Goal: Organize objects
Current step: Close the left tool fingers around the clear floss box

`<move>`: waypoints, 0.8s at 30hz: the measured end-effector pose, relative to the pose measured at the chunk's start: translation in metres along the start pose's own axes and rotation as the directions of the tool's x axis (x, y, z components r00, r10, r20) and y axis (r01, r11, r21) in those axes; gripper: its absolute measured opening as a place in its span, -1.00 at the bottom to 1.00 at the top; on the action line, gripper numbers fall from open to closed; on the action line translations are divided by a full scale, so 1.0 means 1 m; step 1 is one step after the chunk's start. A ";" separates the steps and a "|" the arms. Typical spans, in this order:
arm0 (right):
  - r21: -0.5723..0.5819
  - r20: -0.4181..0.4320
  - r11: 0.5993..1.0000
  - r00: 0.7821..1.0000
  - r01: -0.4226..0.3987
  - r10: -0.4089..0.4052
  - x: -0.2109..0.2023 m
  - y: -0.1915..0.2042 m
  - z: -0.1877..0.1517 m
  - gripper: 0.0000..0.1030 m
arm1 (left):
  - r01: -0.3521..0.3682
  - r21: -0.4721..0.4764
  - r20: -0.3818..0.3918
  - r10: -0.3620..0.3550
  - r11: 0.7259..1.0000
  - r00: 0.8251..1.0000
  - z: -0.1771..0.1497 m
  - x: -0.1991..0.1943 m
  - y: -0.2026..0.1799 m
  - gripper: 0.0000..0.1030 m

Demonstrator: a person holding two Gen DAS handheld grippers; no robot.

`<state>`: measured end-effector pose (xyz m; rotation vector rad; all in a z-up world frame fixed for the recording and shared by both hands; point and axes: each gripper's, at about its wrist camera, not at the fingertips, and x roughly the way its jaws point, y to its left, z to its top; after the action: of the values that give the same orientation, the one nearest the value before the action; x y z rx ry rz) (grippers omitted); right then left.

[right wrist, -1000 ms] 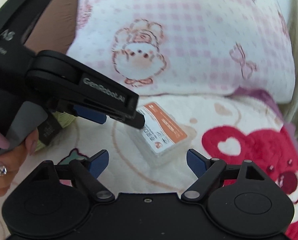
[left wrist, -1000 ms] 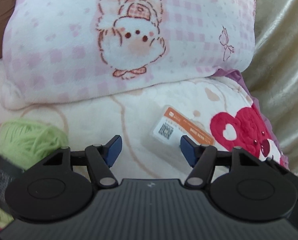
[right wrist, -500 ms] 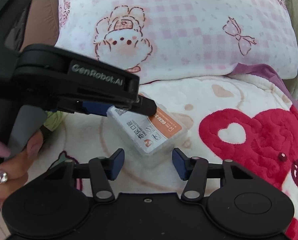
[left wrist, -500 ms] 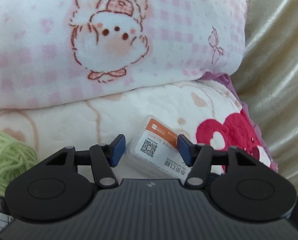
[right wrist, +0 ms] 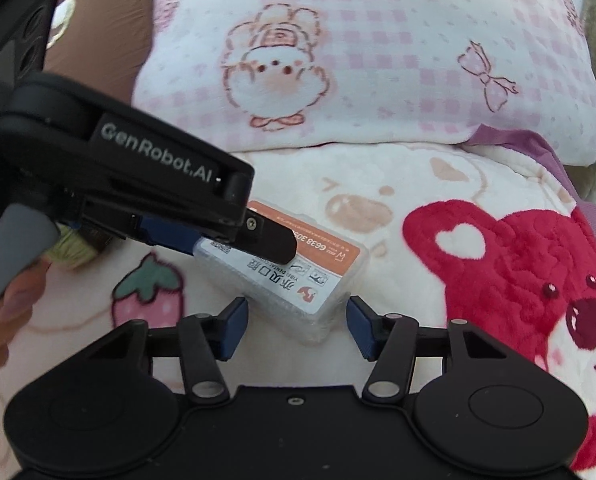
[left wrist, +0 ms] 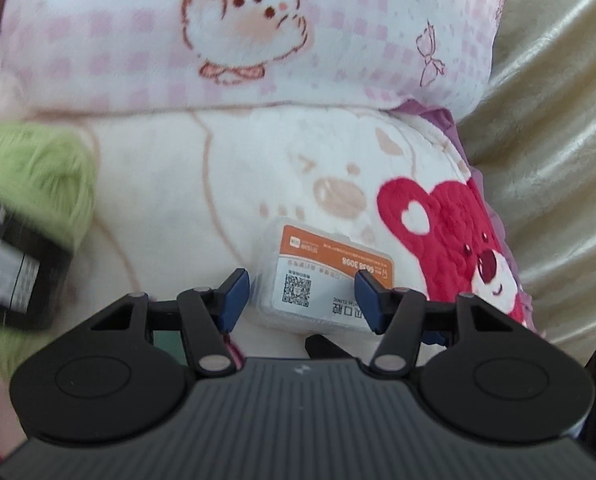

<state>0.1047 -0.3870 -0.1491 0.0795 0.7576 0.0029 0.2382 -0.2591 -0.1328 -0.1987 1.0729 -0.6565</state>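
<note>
i am inspecting an early stage of the tidying: nothing that i can see has been put away yet.

the clear plastic card box [left wrist: 330,276] with the orange-and-white label is lying flat on the cream fleece blanket [left wrist: 202,184] of the bed, just beside the red bear print and below the pink checked pillow [left wrist: 338,32].

the left claw [left wrist: 300,294] is bracketing the near end of the box. its blue pads sit at the box's two sides; the right-hand pad looks to be touching the box edge, but i am seeing a slim gap at the other, so i am judging it spread around the box, not pinching.

the right claw [right wrist: 294,326] is working at the opposite corner of the same box. its jaws are opening at this moment, with the box corner between them and both pads apart from it.

a green yarn ball [left wrist: 30,184] with a dark paper band is lying at the left, blurred, and looks untouched.

what is remaining, in my judgement: securing a firm hold on the box, lifting it, carrying it to its place, then dealing with the yarn. no container or destination is showing in either view, so i cannot tell where things are meant to go.
</note>
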 end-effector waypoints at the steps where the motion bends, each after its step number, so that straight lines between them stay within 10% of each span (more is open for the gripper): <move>1: -0.005 -0.003 1.000 1.000 -0.008 0.008 -0.003 0.001 -0.003 0.20 | -0.004 -0.014 -0.005 0.004 1.000 1.000 -0.004 -0.003 0.000 0.09; 15: -0.042 -0.024 0.982 0.983 -0.182 0.181 -0.034 0.016 -0.036 0.80 | -0.065 -0.240 -0.080 0.047 0.969 0.996 -0.066 -0.031 -0.001 0.15; 24: 0.010 -0.026 0.982 0.982 -0.188 0.188 -0.027 0.019 -0.042 0.88 | -0.034 -0.217 -0.033 0.027 0.976 0.999 -0.074 -0.028 0.010 0.22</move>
<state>0.0565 -0.3655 -0.1596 0.1581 0.7746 0.1810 0.1693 -0.2236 -0.1523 -0.3616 1.1747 -0.5151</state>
